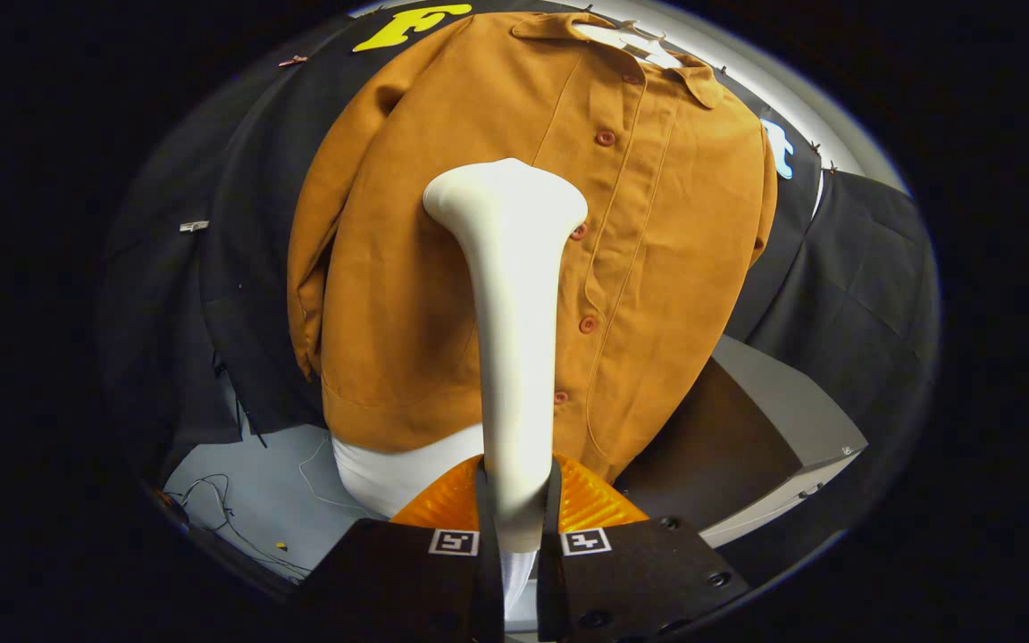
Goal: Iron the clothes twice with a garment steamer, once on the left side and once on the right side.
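Note:
A brown buttoned shirt [443, 268] hangs on a hanger [631, 40] against the black cloth wall, over a white garment whose hem [389, 473] shows below it. My gripper [514, 509] is shut on the handle of a white garment steamer [514, 339], both orange ribbed fingers [595, 500] pressing its sides. The steamer stands up along the fingers and its flared head [506, 196] sits against the shirt's middle, just left of the button row [588, 323]. The head's steam face is turned away and hidden.
A grey floor [273, 482] with thin loose wires [220, 509] lies below the shirt on the left. A grey box-like table [782, 420] juts in on the right beyond the shirt's hem. Black cloth [845, 277] surrounds the hanging shirt.

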Motion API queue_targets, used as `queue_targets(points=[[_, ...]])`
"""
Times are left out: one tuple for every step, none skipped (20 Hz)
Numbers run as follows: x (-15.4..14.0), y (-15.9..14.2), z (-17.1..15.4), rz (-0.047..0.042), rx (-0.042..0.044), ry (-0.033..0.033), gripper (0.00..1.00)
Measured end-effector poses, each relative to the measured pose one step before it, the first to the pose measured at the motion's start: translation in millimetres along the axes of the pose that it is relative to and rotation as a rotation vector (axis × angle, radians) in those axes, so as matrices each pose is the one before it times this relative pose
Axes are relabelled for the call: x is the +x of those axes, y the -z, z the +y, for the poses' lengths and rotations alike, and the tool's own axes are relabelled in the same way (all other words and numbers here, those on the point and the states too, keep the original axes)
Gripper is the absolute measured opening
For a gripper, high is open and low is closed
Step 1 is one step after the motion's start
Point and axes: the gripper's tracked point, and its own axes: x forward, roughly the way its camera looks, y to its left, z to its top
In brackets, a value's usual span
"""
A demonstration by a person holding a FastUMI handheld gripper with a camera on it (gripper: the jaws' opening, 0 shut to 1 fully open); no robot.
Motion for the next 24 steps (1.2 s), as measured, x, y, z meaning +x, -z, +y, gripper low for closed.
queue_targets(points=[[1.84,5.18,-0.50,0.01370,-0.00208,0.00086,0.18],[0.90,6.70,0.87,0.01288,0.00184,-0.00206,0.18],[-2.17,9.48,2.72,0.01585,0.00323,-0.00631,0.18],[-1.01,8.34,1.95,0.01676,0.00047,-0.00873,0.19],[0.20,6.38,1.61,0.01466,-0.00072,-0.00491,0.18],[-1.07,5.63,1.68,0.01010,0.00066,-0.00575,0.18],[-1.17,5.38,2.21,0.00806,0.00241,-0.00697,0.18],[-0.20,4.74,0.07,0.00891,0.00190,-0.00548,0.18],[-2.67,4.14,-0.05,0.00542,0.00461,-0.00551,0.18],[-4.65,3.46,0.42,0.00144,0.00962,-0.00533,0.19],[-5.59,0.75,0.18,-0.00422,0.01403,-0.00462,0.18],[-4.52,-0.34,-1.35,-0.00687,0.01009,-0.00255,0.18],[-4.39,-2.13,-2.27,-0.00796,0.00514,-0.00169,0.18],[-5.42,-2.43,-2.16,-0.00941,0.00765,-0.00254,0.18],[-4.95,-1.76,-3.76,-0.00972,0.00511,-0.00112,0.18],[-4.43,-2.81,-4.36,-0.01003,0.00828,0.00129,0.18],[-7.02,-2.61,-2.63,-0.01001,0.01340,0.00015,0.18],[-5.05,-3.94,-2.59,-0.00852,0.01363,-0.00133,0.18],[-5.84,-4.05,-2.68,-0.01026,0.01219,-0.00008,0.18],[-6.24,-5.74,-4.05,-0.01207,0.01136,0.00114,0.18],[-8.05,-6.24,-5.06,-0.01505,0.01352,0.00282,0.18],[-7.45,-7.31,-6.20,-0.01788,0.01604,0.00591,0.18],[-6.87,-7.26,-5.83,-0.01900,0.01341,0.00847,0.18],[-6.77,-8.35,-5.41,-0.01989,0.01237,0.00584,0.18]])
